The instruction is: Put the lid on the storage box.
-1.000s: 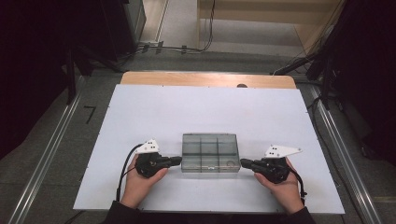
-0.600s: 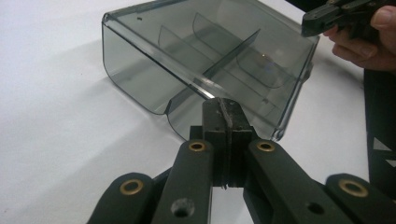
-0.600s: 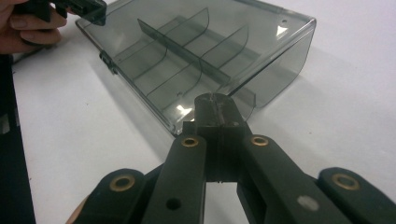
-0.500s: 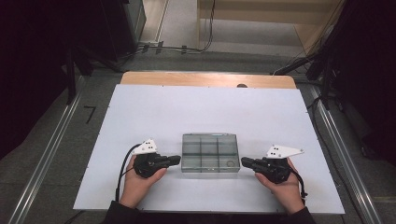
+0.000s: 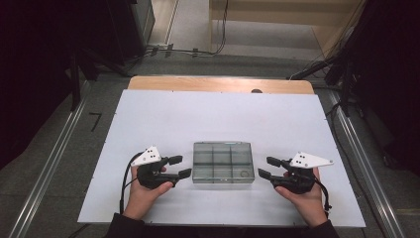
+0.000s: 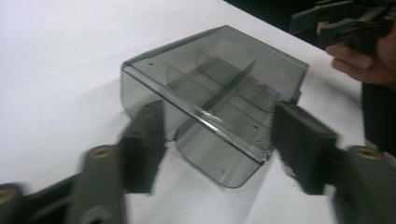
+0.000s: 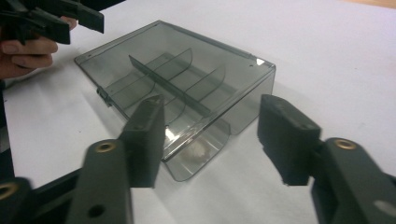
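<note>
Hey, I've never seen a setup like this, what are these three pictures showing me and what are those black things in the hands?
A person sits at a white table holding a two-jaw tool in each hand. The high view looks down from above: the left tool and the right tool sit either side of a smoky clear plastic organizer box with dividers inside. The other two pictures come from cameras riding on each tool, looking along its black jaws at the box. Both tools are open and nothing is held; the compartments look empty.
</note>
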